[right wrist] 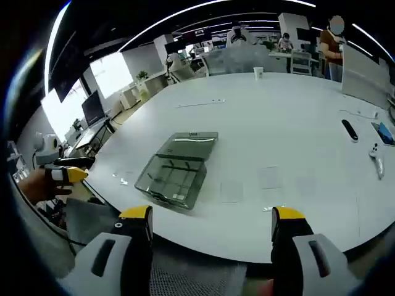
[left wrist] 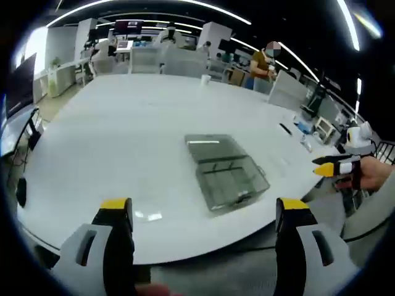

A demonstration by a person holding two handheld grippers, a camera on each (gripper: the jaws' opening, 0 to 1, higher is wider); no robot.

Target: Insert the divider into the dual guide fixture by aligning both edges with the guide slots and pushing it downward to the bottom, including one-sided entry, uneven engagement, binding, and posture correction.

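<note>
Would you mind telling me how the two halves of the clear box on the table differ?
The near half holds a grid of ribs; the far half looks plain and smooth. The near half shows raised walls; the far half appears shallower. Both are smoky clear plastic, joined edge to edge on the white table.

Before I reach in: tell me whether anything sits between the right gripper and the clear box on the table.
Nothing visible does. In the right gripper view, only bare white table lies between the open right gripper and the clear box. The left gripper hangs off to the side, clear of that path.
</note>
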